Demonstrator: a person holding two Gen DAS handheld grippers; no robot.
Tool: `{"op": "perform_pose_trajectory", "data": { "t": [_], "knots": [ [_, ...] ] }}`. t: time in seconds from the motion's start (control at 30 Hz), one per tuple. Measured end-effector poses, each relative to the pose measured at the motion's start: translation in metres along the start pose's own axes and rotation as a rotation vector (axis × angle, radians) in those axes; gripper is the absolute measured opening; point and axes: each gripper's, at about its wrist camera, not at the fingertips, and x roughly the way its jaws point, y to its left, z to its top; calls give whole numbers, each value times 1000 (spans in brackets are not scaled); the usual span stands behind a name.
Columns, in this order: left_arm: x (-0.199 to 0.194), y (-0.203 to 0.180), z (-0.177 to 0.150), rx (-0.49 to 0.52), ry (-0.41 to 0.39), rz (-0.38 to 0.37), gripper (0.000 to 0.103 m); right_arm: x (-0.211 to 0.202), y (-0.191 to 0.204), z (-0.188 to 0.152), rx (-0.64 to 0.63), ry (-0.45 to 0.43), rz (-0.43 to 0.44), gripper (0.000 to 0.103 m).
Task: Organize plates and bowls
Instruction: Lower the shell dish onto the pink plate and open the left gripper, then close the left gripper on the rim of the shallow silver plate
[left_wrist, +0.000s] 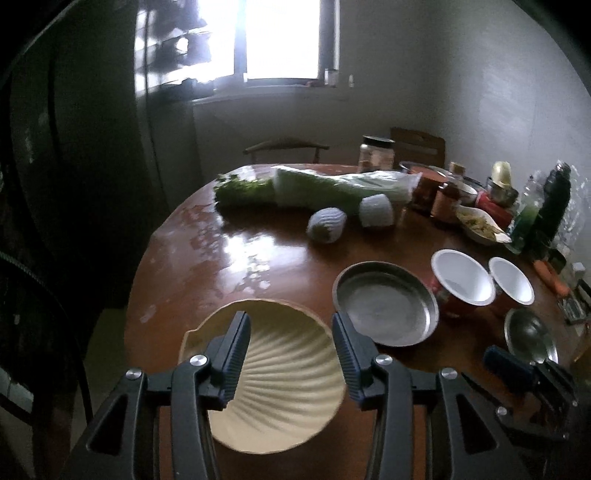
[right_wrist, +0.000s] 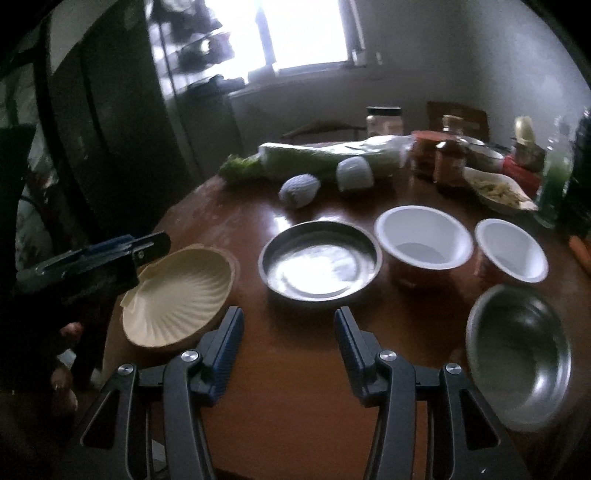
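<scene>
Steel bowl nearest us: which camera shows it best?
The right wrist view: the steel bowl sits whole and close, inside visible. The left wrist view shows it small at the far right, partly hidden by the right gripper.

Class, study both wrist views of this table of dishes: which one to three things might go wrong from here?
1. The shell-shaped cream plate lies at the table edge, seemingly overhanging it; a nudge from the left gripper, open above it, might tip it off.
2. The steel plate, two white-lined bowls and steel bowl lie close together; the open right gripper may knock a neighbour.
</scene>
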Motion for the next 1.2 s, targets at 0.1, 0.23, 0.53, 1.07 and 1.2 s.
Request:
{"op": "perform_pose_trajectory", "data": {
  "t": [0.1, 0.23, 0.53, 1.07, 1.2],
  "knots": [
    [4, -13, 4, 14, 13, -28, 46, -5, -15, 1, 39, -16, -14, 53],
    [14, -29, 11, 35, 30, -43, 46, -7, -31, 3, 78, -28, -26, 53],
    [46, -54, 19, 74, 84, -73, 46, 1, -56, 0, 147, -14, -19, 54],
    [116, -60, 35, 99, 226, -41, 46, 60, -63, 16, 160, 61, -54, 54],
    [127, -58, 35, 87, 245, -30, 46, 74, -67, 18, 173, 88, -59, 54]
  ]
}}
